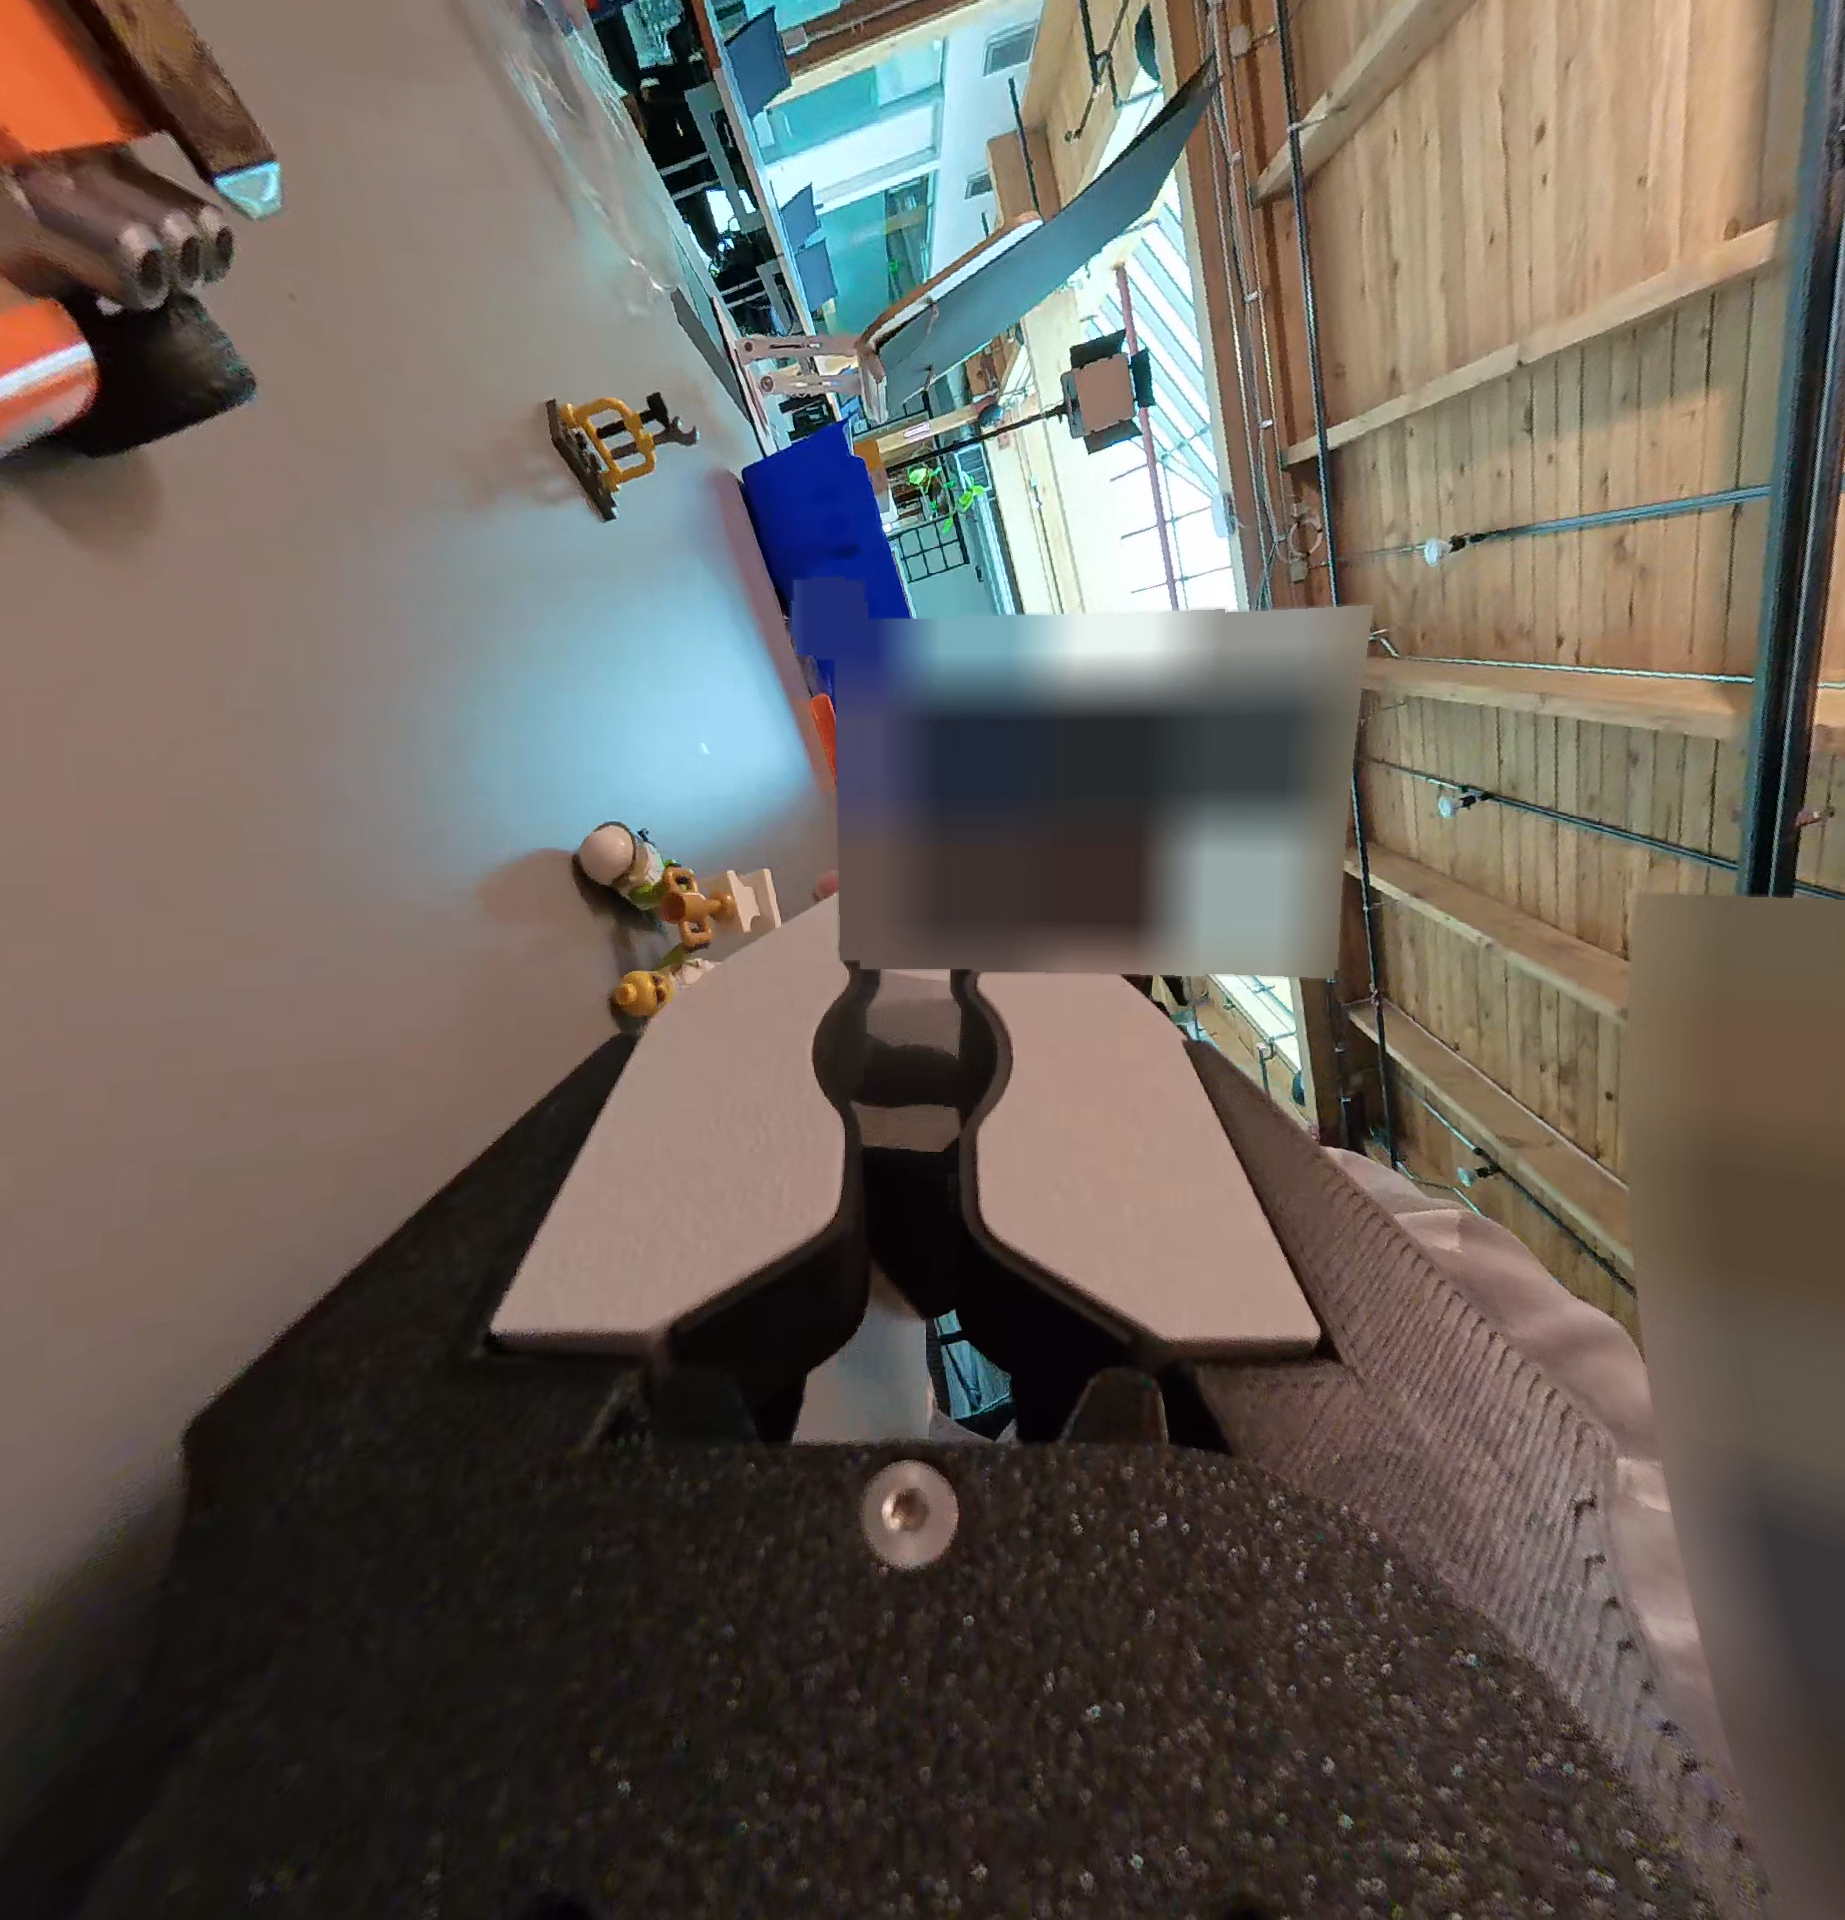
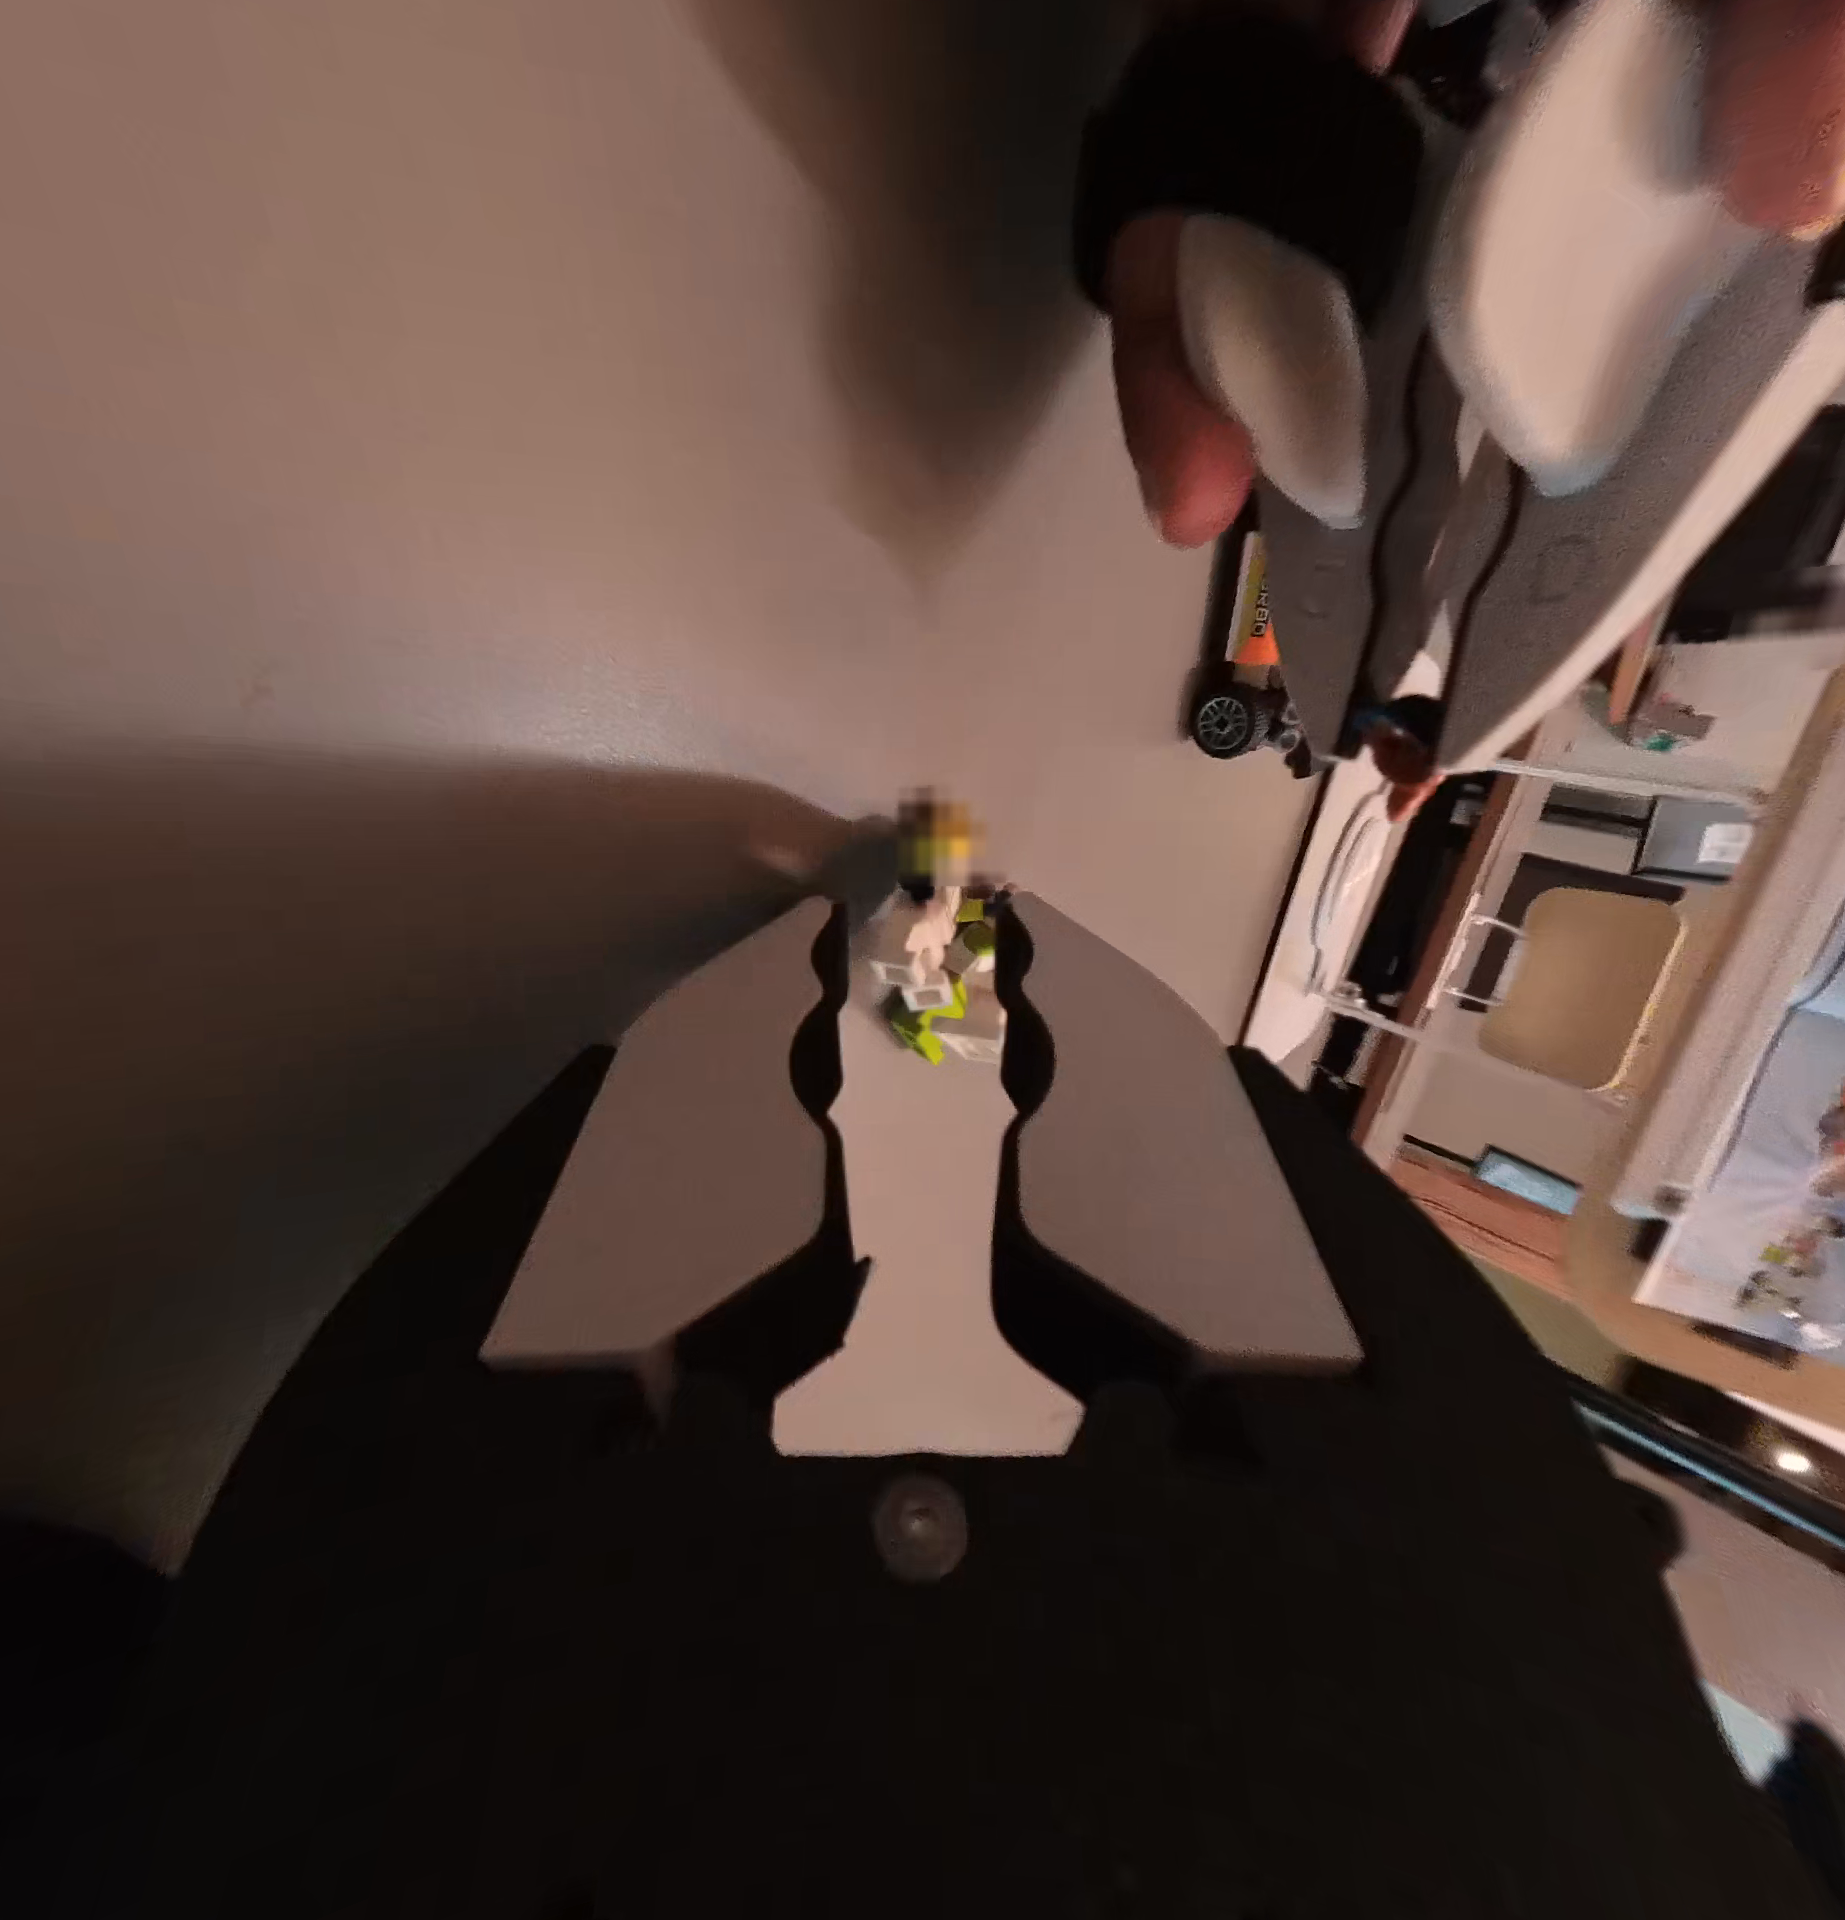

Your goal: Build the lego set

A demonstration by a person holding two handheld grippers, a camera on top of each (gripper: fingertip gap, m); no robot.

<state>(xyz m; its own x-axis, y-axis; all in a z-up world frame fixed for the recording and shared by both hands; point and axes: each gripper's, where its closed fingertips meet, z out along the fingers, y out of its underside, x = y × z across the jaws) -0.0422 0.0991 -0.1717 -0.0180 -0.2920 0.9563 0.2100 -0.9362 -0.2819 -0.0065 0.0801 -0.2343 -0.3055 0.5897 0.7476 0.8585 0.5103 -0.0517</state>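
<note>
My left gripper (image 1: 910,982) hovers over the grey table (image 1: 274,831). Its jaws stand close together and a blur patch hides the tips. In the right wrist view the left gripper (image 2: 1401,743) shows at the upper right, with a small dark round piece (image 2: 1404,750) at its tips. My right gripper (image 2: 923,909) is low over the table (image 2: 482,416), open, with a lime and white minifigure (image 2: 933,987) lying between its tips. The left wrist view shows two minifigures, one white-helmeted (image 1: 617,857) and one yellow-headed (image 1: 643,992), beside a gold trophy (image 1: 689,904).
An orange car model (image 1: 24,208) with grey exhaust pipes sits at the upper left; its wheel (image 2: 1224,717) shows behind the left gripper. A yellow and dark railing piece (image 1: 617,447) stands on the table. A blue bin (image 1: 824,520) is at the far edge. An instruction booklet (image 2: 1780,1195) lies off to the right.
</note>
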